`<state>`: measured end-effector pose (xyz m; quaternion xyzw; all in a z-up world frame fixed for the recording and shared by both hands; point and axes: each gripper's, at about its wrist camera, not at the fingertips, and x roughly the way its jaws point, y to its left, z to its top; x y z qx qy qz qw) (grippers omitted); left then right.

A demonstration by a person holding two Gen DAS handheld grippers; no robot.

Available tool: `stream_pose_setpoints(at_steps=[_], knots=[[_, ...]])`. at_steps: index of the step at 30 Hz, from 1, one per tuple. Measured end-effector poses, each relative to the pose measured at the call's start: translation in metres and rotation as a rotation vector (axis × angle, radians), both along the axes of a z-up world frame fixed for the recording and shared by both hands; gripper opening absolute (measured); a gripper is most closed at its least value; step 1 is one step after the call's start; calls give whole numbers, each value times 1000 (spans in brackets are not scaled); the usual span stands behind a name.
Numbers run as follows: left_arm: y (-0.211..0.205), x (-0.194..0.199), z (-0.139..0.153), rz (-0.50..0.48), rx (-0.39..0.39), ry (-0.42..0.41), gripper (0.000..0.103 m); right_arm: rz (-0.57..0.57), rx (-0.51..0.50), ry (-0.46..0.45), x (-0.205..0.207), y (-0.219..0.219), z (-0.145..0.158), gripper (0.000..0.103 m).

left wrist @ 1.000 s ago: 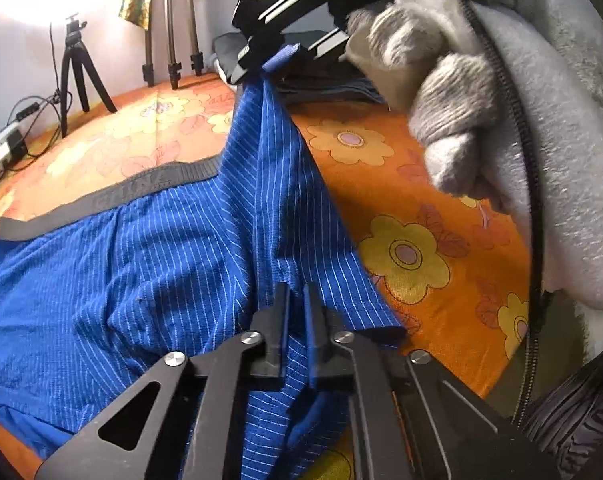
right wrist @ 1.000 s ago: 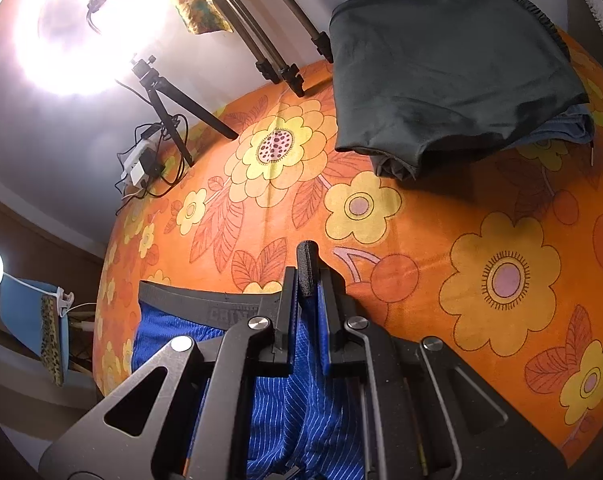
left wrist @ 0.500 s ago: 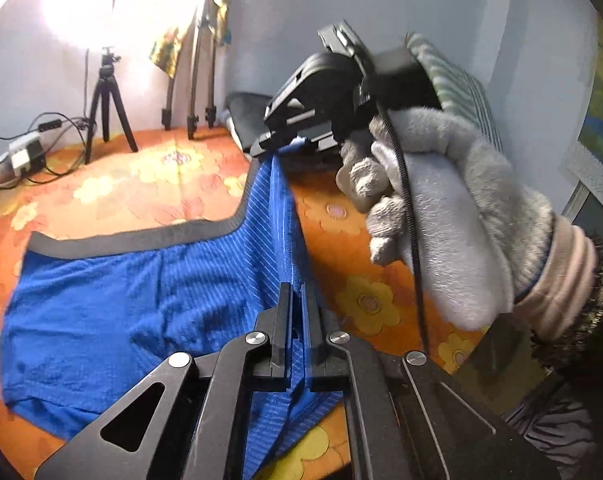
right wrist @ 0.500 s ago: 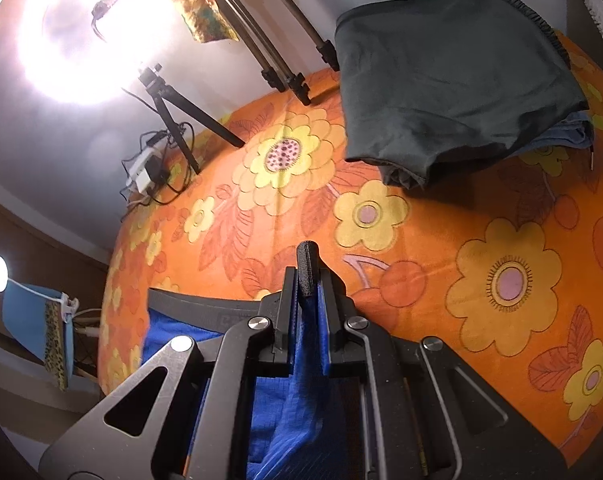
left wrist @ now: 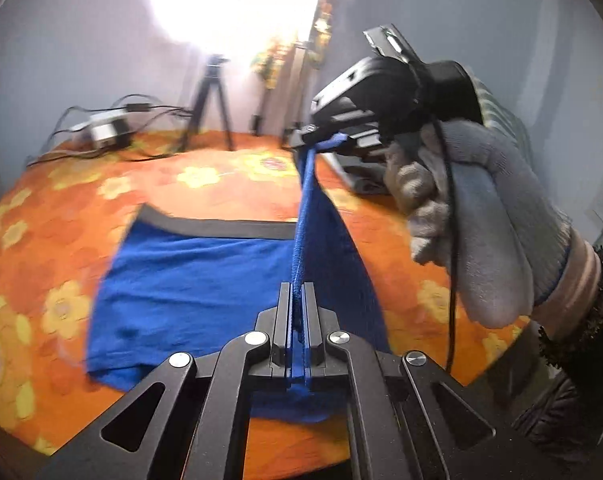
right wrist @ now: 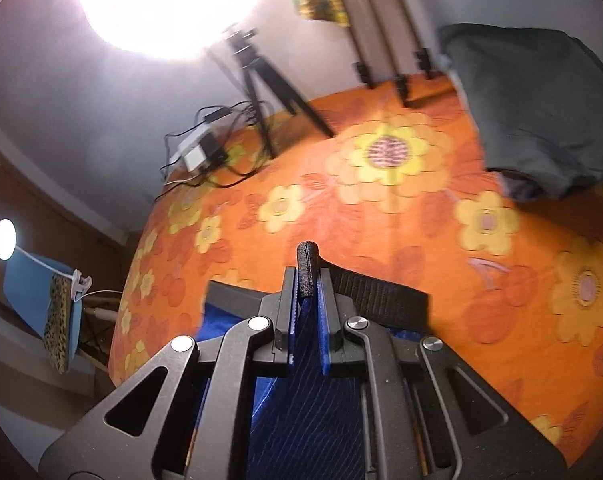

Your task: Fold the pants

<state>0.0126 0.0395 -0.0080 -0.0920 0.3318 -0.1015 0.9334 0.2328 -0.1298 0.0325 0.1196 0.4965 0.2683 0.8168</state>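
Blue striped shorts [left wrist: 205, 280] with a dark grey waistband [left wrist: 221, 227] lie on the orange flowered cover [left wrist: 221, 184]. My left gripper [left wrist: 297, 292] is shut on the hem end of their right edge. My right gripper [left wrist: 325, 142], held by a grey-gloved hand [left wrist: 481, 220], is shut on the waistband corner [right wrist: 307, 268] of the same edge. The edge is stretched taut and lifted between the two grippers above the cover. In the right wrist view the blue cloth [right wrist: 305, 400] hangs below the fingers and the waistband [right wrist: 381, 296] trails to the right.
A folded dark grey garment pile [right wrist: 533, 108] sits at the far right of the cover. Tripods [right wrist: 261, 76] and a power strip with cables [right wrist: 199, 152] stand at the far edge under a bright lamp. A blue chair [right wrist: 41, 304] is beyond the left edge.
Both grippers have risen, lifting the shorts' right edge higher off the cover and pulling it taut. The views tilt up towards the wall and lamp.
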Motion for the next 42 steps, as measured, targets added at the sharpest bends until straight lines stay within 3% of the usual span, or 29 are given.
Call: stream_pose_setpoints(at_steps=[13, 19, 29, 36, 37, 40, 42], knots=[[83, -16, -24, 153, -27, 52, 2, 117, -123, 13, -12, 123, -31, 9], [110, -14, -45, 213, -55, 117, 2, 143, -186, 30, -14, 162, -57, 9], [128, -13, -66, 259, -49, 174, 2, 171, -249, 26, -12, 193, -79, 9], [130, -11, -64, 282, -30, 170, 2, 182, -214, 28, -7, 193, -79, 11], [130, -11, -64, 284, -29, 170, 2, 184, -201, 26, -6, 191, -77, 14], [129, -12, -64, 297, -9, 175, 3, 175, -171, -21, -5, 187, -65, 49], [131, -11, -63, 313, -2, 180, 7, 174, -159, -58, -6, 181, -54, 53]])
